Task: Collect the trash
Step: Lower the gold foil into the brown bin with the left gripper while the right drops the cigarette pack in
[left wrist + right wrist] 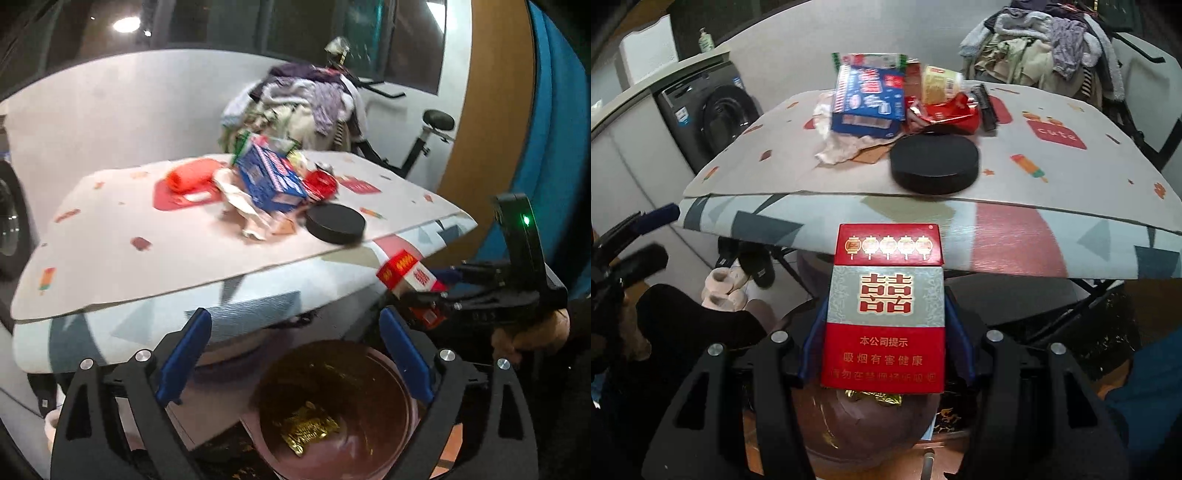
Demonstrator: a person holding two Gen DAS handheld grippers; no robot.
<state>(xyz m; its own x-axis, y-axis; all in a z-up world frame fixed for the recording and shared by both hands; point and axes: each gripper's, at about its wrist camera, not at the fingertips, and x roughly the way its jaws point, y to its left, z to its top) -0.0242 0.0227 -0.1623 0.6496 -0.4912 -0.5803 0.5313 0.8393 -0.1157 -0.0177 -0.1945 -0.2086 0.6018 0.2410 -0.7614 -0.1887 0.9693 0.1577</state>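
My left gripper (295, 321) stands open over a brownish bin (373, 356), with nothing between its blue pads. A gold wrapper (308, 430) lies in the bin. My right gripper (886, 310) is shut on a red and silver cigarette pack (884, 306), held just off the table's front edge and above the bin (849, 424). In the left wrist view that pack (404, 273) shows at the right. On the table (110, 251) lies a heap of trash: a blue box (269, 177), crumpled paper (243, 206), red wrappers (945, 114) and a black round lid (934, 164).
A pile of laundry (306, 99) and an exercise bike (424, 136) stand behind the table. A washing machine (713, 118) is at the left. Slippers (724, 291) lie on the floor under the table edge. A blue curtain (554, 129) hangs at the right.
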